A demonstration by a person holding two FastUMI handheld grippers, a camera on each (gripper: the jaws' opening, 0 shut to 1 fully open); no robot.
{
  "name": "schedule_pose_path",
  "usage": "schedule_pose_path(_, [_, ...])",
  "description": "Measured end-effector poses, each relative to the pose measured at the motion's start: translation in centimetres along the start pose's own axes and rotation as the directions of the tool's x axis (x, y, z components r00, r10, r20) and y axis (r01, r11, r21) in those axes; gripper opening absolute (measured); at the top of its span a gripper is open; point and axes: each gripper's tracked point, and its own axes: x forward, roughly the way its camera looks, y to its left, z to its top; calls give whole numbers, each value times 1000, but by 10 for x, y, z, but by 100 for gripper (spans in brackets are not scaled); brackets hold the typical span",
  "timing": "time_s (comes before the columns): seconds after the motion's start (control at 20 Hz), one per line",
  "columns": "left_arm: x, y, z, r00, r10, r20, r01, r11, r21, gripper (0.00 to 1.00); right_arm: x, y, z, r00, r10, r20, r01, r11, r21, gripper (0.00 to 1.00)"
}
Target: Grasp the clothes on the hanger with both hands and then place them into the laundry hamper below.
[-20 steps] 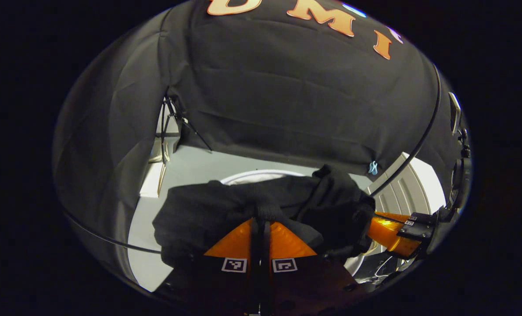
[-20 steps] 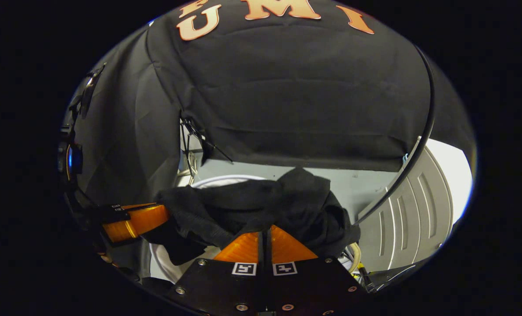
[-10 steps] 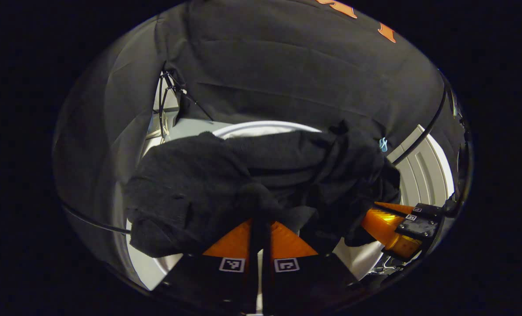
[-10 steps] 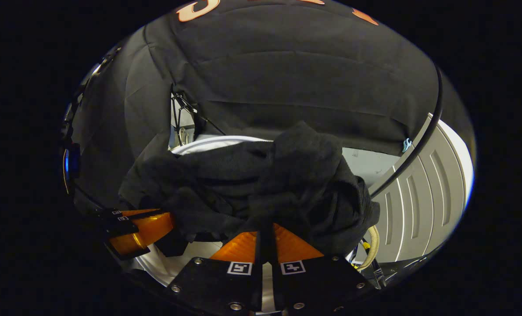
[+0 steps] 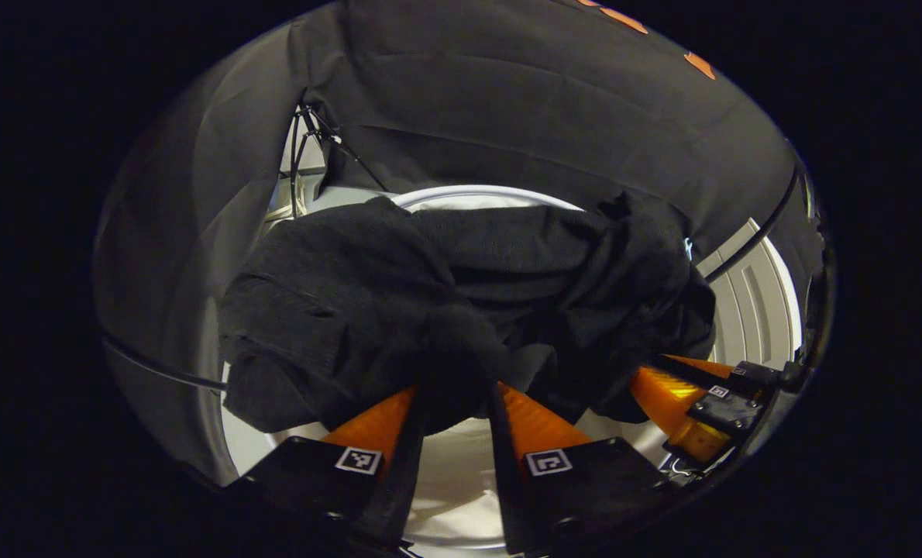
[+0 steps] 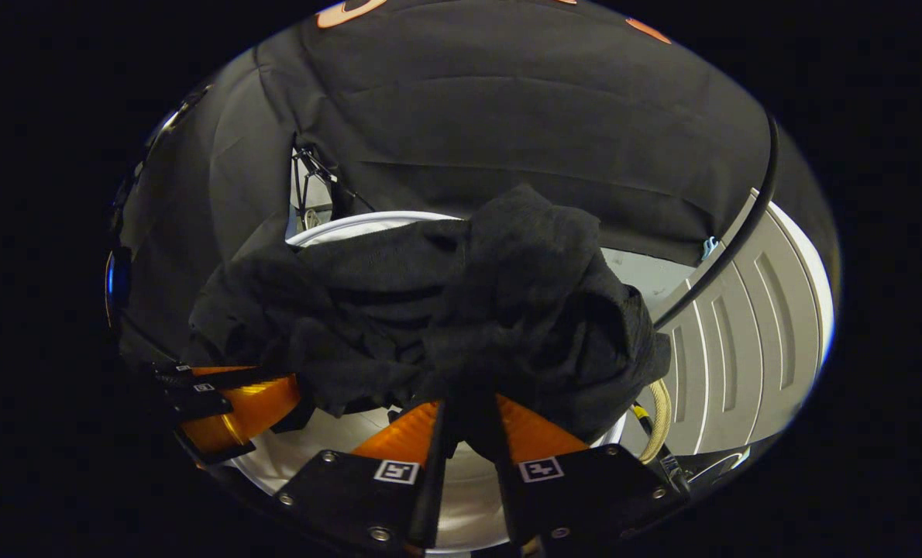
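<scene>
Clothes [image 5: 430, 302] lay bunched over the hamper [image 5: 461, 198]. Left gripper [image 5: 455, 403] and right gripper [image 6: 469, 418] stood parted, releasing. Withdrawal seemed due next

I see the black garment [image 5: 430, 302], plain and unpatterned, over the white laundry hamper [image 5: 461, 496]. The booth wall cloth [image 6: 507, 116] reads black, a light grey ribbed panel [image 6: 740, 349] beside it, with a small pale blue clip [image 6: 710, 246].
</scene>
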Motion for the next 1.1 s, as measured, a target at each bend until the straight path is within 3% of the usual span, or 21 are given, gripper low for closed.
schedule_pose_path(0.05, [-5,2,2,1000,-3,14,3,1000,-13,51,-2,-1,2,1000,0,5,0,1000,4,37])
schedule_pose_path(0.1, [-11,0,8,1000,-15,27,16,1000,-27,67,-7,-1,4,1000,2,15,-2,1000,10,43])
schedule_pose_path(0.2, [-25,2,15,998,-25,60,27,999,-44,100,-16,-3,8,1000,-1,23,0,1000,17,67])
schedule_pose_path(0.35, [-43,10,33,994,-11,112,16,999,-44,100,-34,-5,16,999,-3,53,2,1000,19,86])
schedule_pose_path(0.5, [-58,19,46,986,-3,167,7,1000,-19,97,-61,-2,31,996,9,91,-12,999,35,92])
schedule_pose_path(0.85, [-148,12,75,948,-17,318,12,1000,18,97,-143,-1,82,977,19,211,-27,999,38,93])
schedule_pose_path(1.1, [-222,3,114,894,-17,448,3,999,34,97,-215,-2,133,942,35,334,-53,998,45,93])
